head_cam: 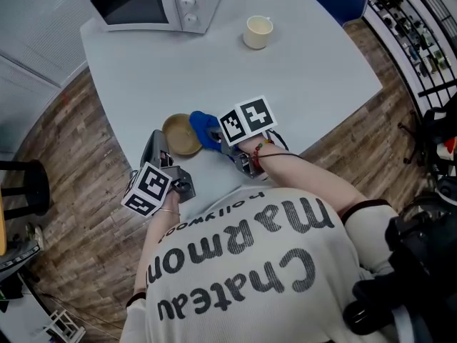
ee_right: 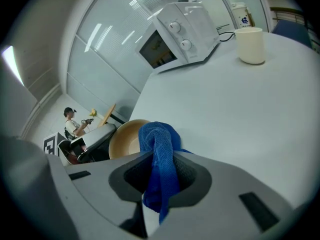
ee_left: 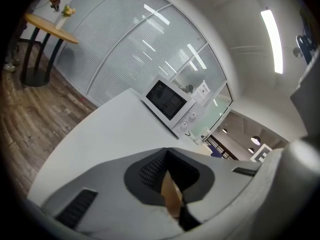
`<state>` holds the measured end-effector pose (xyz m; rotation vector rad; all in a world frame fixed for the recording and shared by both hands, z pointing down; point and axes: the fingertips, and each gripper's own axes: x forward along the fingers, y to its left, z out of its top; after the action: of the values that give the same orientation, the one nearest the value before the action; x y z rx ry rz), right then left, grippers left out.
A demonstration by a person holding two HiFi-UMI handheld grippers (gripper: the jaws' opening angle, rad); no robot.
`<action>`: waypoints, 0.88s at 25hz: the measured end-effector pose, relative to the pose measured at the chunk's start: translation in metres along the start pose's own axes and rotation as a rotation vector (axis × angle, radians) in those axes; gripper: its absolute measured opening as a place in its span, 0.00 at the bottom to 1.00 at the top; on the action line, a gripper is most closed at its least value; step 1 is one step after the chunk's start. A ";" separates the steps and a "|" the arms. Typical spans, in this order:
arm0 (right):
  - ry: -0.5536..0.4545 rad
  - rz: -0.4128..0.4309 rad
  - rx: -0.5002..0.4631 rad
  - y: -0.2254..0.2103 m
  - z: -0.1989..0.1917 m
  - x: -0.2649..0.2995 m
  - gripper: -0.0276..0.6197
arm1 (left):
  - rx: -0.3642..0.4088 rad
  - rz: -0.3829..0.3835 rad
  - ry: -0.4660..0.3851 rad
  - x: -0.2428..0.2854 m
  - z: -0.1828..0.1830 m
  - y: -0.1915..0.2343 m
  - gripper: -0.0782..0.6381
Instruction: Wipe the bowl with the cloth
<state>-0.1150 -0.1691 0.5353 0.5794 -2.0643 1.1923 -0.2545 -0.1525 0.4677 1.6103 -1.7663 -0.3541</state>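
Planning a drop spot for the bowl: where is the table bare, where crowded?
Bare: the middle of the table, between microwave, cup and bowl; also the stretch right of the cup in the head view. Crowded: the near edge, where the left gripper grips the bowl and the right gripper holds the cloth beside it.

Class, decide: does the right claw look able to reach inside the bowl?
Probably yes: the right claw, gripping the cloth, sits beside the bowl, whose open top is uncovered; the left claw pinches only its rim.

One bowl, one blue cloth, one microwave, one cup, one white table.
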 end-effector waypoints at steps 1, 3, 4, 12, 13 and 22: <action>-0.005 -0.001 0.002 -0.001 0.001 -0.001 0.15 | -0.003 0.007 -0.002 -0.001 -0.001 0.002 0.11; -0.017 -0.003 0.006 -0.002 0.001 -0.005 0.15 | -0.001 0.025 -0.009 -0.005 -0.001 0.005 0.11; -0.023 -0.004 0.007 -0.003 0.001 -0.007 0.15 | 0.001 0.031 -0.012 -0.007 -0.002 0.005 0.11; -0.069 -0.015 0.012 -0.009 0.013 -0.014 0.15 | -0.026 0.059 -0.008 -0.009 -0.006 0.021 0.11; -0.079 -0.019 0.016 -0.011 0.015 -0.016 0.15 | -0.027 0.064 -0.008 -0.008 -0.006 0.022 0.11; -0.143 -0.009 0.050 -0.016 0.023 -0.027 0.15 | -0.031 0.112 0.004 -0.010 -0.012 0.037 0.11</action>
<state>-0.0938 -0.1960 0.5160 0.7154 -2.1535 1.2313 -0.2745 -0.1330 0.4964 1.4828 -1.8301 -0.3237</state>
